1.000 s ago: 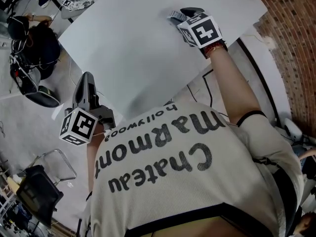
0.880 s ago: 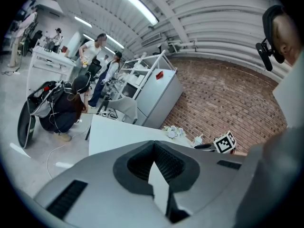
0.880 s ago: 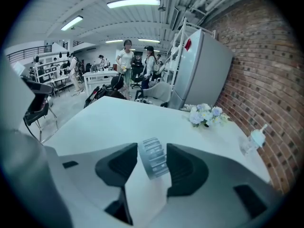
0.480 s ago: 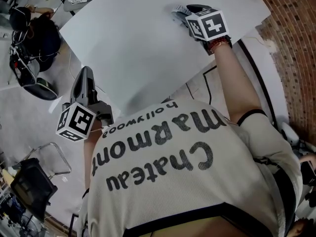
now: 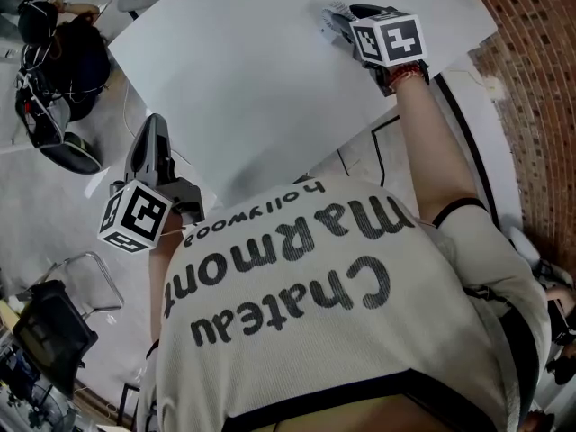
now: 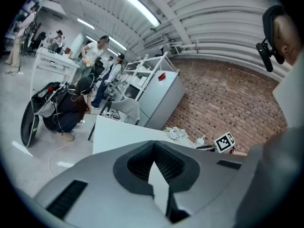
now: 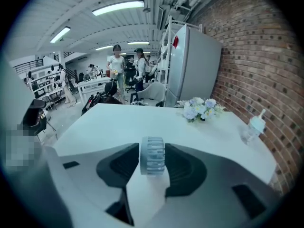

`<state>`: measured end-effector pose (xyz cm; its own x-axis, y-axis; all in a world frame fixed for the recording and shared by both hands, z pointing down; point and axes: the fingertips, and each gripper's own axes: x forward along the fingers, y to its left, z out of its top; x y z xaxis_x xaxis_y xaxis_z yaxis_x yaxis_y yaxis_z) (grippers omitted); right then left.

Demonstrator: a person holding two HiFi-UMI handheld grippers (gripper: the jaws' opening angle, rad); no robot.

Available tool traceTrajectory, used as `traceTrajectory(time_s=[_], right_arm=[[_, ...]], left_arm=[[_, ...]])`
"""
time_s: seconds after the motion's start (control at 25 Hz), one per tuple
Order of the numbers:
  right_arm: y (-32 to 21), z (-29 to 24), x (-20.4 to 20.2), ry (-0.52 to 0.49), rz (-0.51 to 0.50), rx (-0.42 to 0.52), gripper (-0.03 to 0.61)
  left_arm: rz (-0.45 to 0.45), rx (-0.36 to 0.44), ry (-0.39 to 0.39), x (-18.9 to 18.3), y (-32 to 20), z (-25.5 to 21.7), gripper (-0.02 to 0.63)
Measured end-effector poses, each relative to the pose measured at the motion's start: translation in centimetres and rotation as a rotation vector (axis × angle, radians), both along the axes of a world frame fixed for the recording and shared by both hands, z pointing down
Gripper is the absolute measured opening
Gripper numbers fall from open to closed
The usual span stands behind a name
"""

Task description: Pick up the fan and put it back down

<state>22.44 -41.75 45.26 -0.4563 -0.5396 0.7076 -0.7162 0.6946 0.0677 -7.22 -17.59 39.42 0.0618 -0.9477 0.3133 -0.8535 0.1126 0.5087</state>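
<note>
A small pale fan with a slatted rim stands on edge between the pads of my right gripper, which touch both its sides. These jaws have just been closing on it. In the head view the fan shows at that gripper's tip, low over the far right of the white table. My left gripper hangs off the table's near left edge with nothing in it. Its fingertips meet, and the table lies ahead of this gripper.
A bunch of pale flowers and a clear cup with a straw stand at the table's far side. A brick wall and a fridge are on the right. A crouching person with bags is on the floor, left.
My right gripper has rolled a little and drifted slightly right in the head view with the fan at its tip. The left gripper has kept still.
</note>
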Motion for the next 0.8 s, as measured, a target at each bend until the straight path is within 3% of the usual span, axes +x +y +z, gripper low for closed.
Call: traceTrajectory(time_s=[0.8], right_arm=[[0.6, -0.4, 0.8, -0.055, 0.024, -0.001, 0.178]], left_arm=[[0.016, -0.025, -0.011, 0.9, 0.4, -0.1, 0.002]])
